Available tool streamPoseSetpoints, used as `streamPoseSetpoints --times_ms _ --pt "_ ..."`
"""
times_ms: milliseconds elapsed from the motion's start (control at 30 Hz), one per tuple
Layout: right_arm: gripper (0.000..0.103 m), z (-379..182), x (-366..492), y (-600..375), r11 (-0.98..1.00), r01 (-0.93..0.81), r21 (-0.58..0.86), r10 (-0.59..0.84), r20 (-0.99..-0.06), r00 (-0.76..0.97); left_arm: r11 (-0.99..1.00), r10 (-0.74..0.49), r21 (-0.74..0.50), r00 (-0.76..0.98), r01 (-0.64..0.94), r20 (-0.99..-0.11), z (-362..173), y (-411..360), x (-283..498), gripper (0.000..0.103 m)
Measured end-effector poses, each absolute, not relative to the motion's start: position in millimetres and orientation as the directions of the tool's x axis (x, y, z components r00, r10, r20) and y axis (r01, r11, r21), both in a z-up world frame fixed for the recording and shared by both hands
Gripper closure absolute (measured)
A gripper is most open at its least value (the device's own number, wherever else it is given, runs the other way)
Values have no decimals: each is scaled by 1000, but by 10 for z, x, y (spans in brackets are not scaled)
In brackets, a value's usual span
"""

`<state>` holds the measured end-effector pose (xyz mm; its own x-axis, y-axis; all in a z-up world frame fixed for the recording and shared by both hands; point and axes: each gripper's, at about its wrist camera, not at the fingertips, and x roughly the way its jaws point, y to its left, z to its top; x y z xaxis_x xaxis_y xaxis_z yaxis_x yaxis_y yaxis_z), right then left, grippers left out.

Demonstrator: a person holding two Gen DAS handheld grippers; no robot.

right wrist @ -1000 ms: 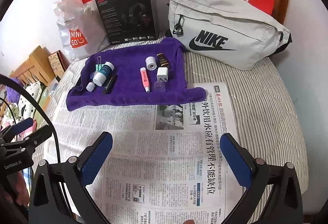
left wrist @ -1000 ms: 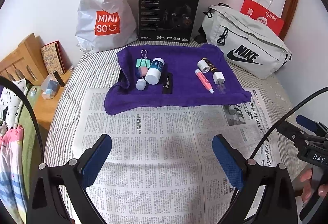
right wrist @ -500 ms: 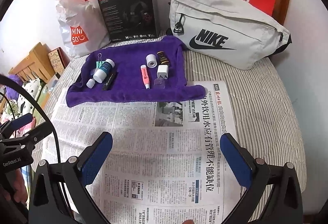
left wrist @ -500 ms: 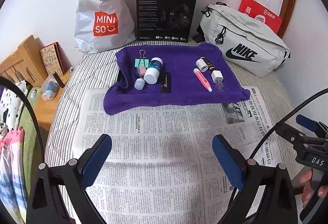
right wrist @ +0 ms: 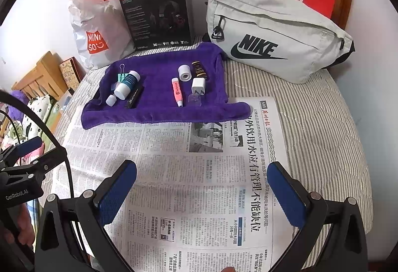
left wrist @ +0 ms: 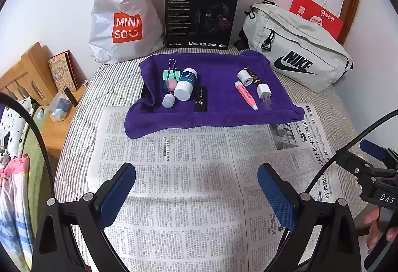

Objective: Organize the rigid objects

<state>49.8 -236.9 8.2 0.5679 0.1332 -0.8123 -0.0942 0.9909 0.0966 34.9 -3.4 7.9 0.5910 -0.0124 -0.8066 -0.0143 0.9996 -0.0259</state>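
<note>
Holding both tools over the newspaper (left wrist: 189, 172), you have nothing in either one. Your left gripper (left wrist: 196, 187) is spread wide, with its blue pads (left wrist: 117, 195) far apart and only paper between them. Your right gripper (right wrist: 204, 190) is spread wide too, and it grabs nothing. In the left view, your right tool pokes in at about 3 o'clock, with some of your fingers (left wrist: 375, 229) wrapped on its handle. All the small things lie on the purple towel (left wrist: 219, 113), up at 12 o'clock from your left gripper and well apart from it. On the towel's 9 o'clock side you can see a green clip (left wrist: 171, 74), a blue and white bottle (left wrist: 186, 84) lying down, a small white cap (left wrist: 168, 101) just beside the bottle, and a flat black thing (left wrist: 201, 99) with writing on it. On the towel's 3 o'clock side lie a pink pen (left wrist: 245, 95), a white roll (left wrist: 243, 76), a dark little tube (left wrist: 253, 76) just beside the roll, a white plug (left wrist: 263, 91) and a small clear thing (left wrist: 266, 105) near the plug. Behind the towel stand a white shopping bag (left wrist: 124, 16) at 11 o'clock, a black box (left wrist: 200, 14) at 12 o'clock and a grey bag (left wrist: 296, 48) at 1 o'clock.
</note>
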Motion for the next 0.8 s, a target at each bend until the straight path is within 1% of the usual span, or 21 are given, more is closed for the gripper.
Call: streamPoseSetpoints --times_ms 800 --pt "0 83 511 -2392 991 -98 88 128 -815 565 1000 -5 -21 592 -20 -806 106 1 384 4"
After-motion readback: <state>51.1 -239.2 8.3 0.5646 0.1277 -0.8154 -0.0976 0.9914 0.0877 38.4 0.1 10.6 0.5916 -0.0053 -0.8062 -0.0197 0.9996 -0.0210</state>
